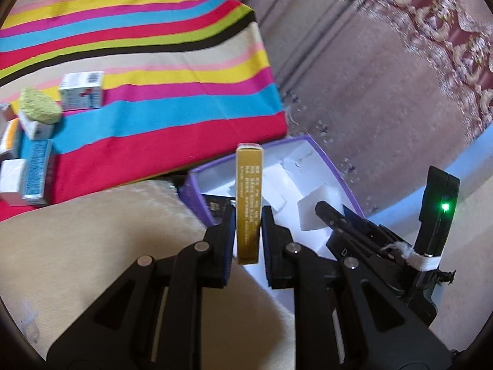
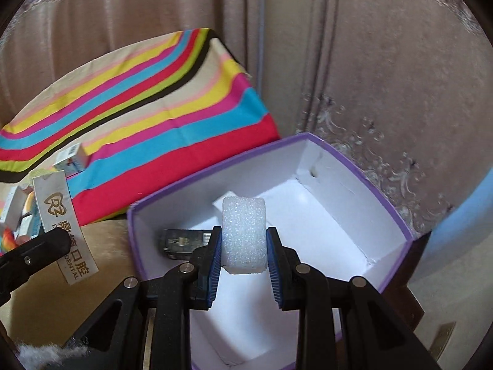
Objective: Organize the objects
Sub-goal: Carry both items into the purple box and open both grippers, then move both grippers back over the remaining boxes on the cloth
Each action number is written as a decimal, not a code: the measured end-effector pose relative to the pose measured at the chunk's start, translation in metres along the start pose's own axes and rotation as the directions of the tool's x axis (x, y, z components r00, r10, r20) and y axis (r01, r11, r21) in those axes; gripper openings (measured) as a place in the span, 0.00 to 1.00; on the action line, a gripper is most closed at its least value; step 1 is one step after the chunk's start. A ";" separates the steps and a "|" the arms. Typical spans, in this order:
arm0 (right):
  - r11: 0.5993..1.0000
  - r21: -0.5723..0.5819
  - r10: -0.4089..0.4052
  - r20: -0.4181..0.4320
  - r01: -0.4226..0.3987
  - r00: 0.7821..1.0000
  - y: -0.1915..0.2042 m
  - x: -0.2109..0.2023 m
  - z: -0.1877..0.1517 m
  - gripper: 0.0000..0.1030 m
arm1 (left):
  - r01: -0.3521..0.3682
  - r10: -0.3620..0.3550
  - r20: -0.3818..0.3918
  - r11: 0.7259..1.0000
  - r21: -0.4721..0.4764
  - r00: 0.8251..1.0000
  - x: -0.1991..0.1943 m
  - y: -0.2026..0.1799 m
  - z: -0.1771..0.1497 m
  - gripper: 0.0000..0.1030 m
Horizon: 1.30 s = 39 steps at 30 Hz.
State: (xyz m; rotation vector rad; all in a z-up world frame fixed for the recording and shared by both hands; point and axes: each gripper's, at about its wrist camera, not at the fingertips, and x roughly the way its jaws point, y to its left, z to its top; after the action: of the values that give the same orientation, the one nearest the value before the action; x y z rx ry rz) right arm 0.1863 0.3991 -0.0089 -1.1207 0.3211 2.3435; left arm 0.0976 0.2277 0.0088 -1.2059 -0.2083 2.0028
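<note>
We are carrying two things to the purple box [image 2: 354, 166], which stands open just beside the near corner of the striped cloth [image 2: 148, 117]. The right tool [image 2: 243, 246] pinches a white foam block [image 2: 244, 234] between its blue pads, and the block hangs over the box's white interior, above its left half. Already inside, against the left wall, lies a dark flat item [image 2: 181, 242], and another white piece rests on the box floor behind the foam.

The left tool [image 1: 249, 219] is pressed onto a slim gold carton [image 1: 248, 203], held upright, near the box's left wall and, as far as we can judge, not yet over the opening. In the right wrist view that carton shows a pale face with a dental logo.

For this step we should lower the foam into the bare white floor toward the box's right side, clear of the dark item, and let go only once it is low. We should bring the carton in after the right tool leaves, since both tools crowd the same opening. More small cartons [image 1: 81, 91] wait on the cloth, far from the box.
</note>
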 end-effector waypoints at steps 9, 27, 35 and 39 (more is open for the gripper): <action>0.998 0.057 -0.010 -0.004 0.010 1.000 -0.009 -0.001 -0.001 0.48 | 0.011 -0.012 -0.029 0.999 -0.033 1.000 0.003 0.002 0.001 0.48; 0.988 -0.069 0.138 0.020 -0.137 0.990 0.063 -0.022 0.010 0.75 | -0.295 0.303 0.057 0.948 -0.115 0.951 -0.080 0.083 -0.007 0.50; 0.959 -0.156 0.234 -0.037 -0.237 0.971 0.122 -0.025 0.001 0.75 | -0.363 0.388 0.071 0.903 -0.231 0.919 -0.131 0.141 -0.025 0.57; 0.931 -0.235 0.269 -0.075 -0.279 0.960 0.155 -0.027 -0.008 0.75 | -0.388 0.427 0.075 0.871 -0.301 0.901 -0.155 0.173 -0.037 0.62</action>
State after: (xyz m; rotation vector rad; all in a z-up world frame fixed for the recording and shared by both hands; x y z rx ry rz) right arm 0.1209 0.2563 0.0053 -1.3143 0.2197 2.6653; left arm 0.0748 -0.0064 0.0093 -1.3732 -0.3373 2.4989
